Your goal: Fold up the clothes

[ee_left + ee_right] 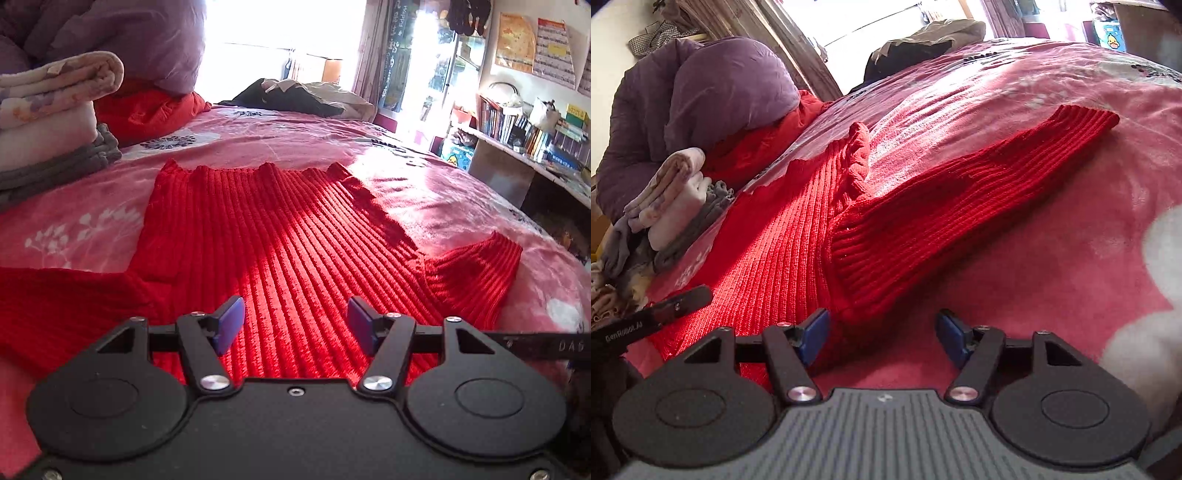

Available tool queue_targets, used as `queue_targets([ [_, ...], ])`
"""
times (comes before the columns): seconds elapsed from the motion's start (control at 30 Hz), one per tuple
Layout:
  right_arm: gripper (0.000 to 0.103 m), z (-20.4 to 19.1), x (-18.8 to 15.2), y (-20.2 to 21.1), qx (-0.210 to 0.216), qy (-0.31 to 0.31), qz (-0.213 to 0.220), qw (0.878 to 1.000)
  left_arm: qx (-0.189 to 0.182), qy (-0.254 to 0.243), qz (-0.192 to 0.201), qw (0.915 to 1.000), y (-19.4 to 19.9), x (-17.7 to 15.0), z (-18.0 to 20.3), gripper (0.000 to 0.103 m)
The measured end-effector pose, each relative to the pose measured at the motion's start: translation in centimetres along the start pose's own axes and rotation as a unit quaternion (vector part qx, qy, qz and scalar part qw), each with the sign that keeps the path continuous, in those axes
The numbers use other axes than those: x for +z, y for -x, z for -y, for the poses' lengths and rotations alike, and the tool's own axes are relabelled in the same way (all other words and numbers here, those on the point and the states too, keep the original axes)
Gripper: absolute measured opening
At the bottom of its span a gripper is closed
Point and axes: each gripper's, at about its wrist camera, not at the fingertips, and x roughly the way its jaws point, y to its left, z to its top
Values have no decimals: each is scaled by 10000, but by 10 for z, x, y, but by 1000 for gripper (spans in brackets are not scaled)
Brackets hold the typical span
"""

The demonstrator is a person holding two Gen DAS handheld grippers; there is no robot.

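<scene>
- A red ribbed sweater (280, 236) lies spread flat on the pink floral bedspread (424, 192), its body running away toward the window and one sleeve (960, 199) splayed out to the right.
- The left gripper (295, 325) hangs low over the near end of the sweater's body; its blue pads (231, 323) stand apart with nothing pinched between them, only knit lying flat underneath.
- The right gripper (882, 336) sits at the sweater's near right edge, just below where the sleeve joins the body. Its jaws gape too, and I see no cloth caught in them; the fabric edge lies close beside the left-hand pad.
- To my eye the folding has barely begun: the garment looks laid out and smoothed, with no fold yet made.
- The likely next move is to bring the splayed sleeve in across the body. That calls for the right gripper to pinch the knit near the sleeve or the shoulder seam and carry it leftward, while the left one steadies the body or takes the other sleeve (55, 302), which trails off to the left.
- The thick knit may bunch, so a firm bite on a single layer seems wise.
- A stack of folded linens (51, 110) sits well apart at the far left.
</scene>
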Motion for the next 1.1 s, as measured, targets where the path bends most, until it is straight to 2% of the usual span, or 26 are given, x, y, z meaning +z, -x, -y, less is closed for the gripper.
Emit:
queue_targets([
  [0.17, 66, 13, 5, -8, 395, -432, 283, 9979, -291, 512, -85, 9982, -21, 10, 9, 61],
  [0.27, 66, 8, 7, -13, 464, -345, 341, 9977, -439, 591, -123, 9972, -28, 14, 19, 61],
  [0.33, 66, 2, 8, -16, 510, -149, 299, 9981, -417, 349, -48, 9985, -29, 16, 29, 61],
  [0.43, 66, -8, 12, -24, 507, 309, 62, 9982, -357, 172, -174, 9991, -42, 23, 41, 61],
  [0.5, 66, -12, 12, -23, 475, 405, 147, 9979, -225, 66, -239, 9994, -53, 33, 49, 61],
  [0.73, 49, -6, 19, -16, 386, 205, 490, 9978, -100, -306, -547, 9980, -117, 89, 84, 59],
  [0.9, 42, -3, 19, -17, 331, 217, 500, 9980, 111, -1052, -877, 9905, -159, 111, 121, 52],
  [1.1, 41, -3, 19, -16, 407, 161, 526, 9977, 429, -1503, -1168, 9808, -196, 111, 135, 37],
])
